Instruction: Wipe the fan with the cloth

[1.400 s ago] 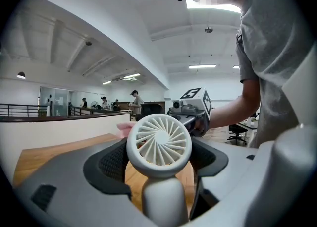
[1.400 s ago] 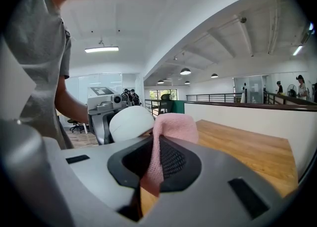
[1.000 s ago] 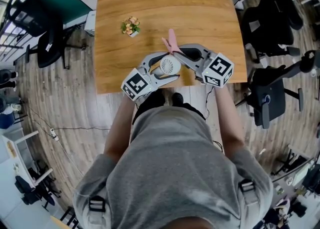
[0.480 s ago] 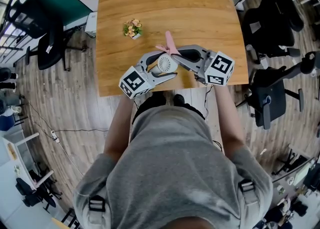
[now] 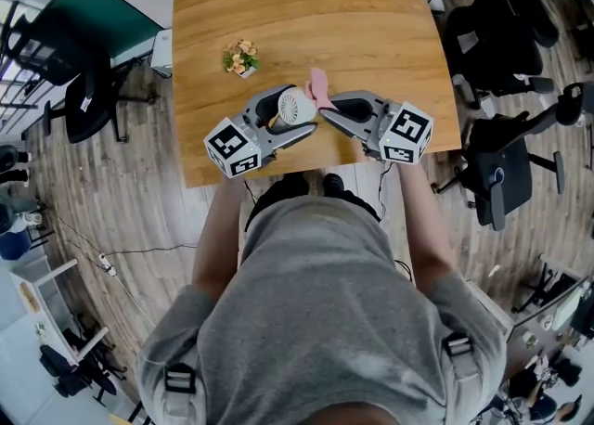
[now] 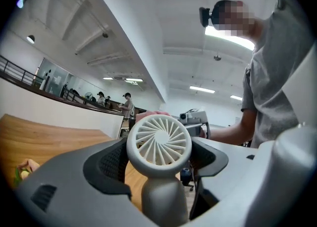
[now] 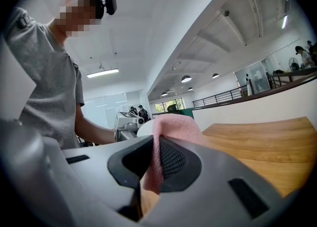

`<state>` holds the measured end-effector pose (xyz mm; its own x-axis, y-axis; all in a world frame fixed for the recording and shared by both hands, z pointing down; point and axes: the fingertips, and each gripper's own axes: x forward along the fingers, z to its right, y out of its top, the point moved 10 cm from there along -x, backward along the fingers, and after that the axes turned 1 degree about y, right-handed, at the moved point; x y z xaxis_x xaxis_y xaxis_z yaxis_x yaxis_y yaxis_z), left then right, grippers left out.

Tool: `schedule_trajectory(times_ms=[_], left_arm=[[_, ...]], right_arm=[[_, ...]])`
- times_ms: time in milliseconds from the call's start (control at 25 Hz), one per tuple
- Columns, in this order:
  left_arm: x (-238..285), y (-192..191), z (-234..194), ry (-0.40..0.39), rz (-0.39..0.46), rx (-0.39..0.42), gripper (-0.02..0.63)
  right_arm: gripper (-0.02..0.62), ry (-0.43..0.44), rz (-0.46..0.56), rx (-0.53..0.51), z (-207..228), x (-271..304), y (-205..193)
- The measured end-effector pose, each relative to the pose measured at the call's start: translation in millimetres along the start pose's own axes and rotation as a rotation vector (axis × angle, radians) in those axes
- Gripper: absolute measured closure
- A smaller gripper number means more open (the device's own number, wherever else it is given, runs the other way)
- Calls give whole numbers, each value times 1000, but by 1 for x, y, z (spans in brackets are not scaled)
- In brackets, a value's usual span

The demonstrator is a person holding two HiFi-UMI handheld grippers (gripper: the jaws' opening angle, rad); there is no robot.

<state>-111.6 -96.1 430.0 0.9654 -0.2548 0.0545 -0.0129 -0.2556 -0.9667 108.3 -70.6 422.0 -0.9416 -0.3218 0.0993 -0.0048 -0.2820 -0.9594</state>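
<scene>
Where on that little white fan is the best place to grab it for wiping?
Probably by the round head of the fan, at its rim, coming from the handle end, as the left gripper does: its fingers flank the head, leaving the flat grille bare for the cloth.

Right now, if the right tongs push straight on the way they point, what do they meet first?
Probably the fan, held in the left tongs, just beyond the pink cloth that the right tongs clamp; the cloth would touch it first. The gap is hard to judge.
</scene>
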Motion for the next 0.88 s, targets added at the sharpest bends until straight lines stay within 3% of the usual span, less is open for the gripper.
schedule_trajectory(times_ms=[240, 480, 760, 880], left_arm=[[2, 7, -2, -61, 81, -98, 238], [5, 15, -9, -110, 165, -182, 238], [4, 18, -21, -186, 230, -292, 238], [3, 17, -22, -264, 230, -340, 238]], right_arm=[[565, -25, -50, -85, -5, 6, 3], [565, -57, -184, -227, -15, 29, 6], [565, -62, -145, -253, -23, 31, 23], [565, -69, -90, -226, -22, 26, 35]])
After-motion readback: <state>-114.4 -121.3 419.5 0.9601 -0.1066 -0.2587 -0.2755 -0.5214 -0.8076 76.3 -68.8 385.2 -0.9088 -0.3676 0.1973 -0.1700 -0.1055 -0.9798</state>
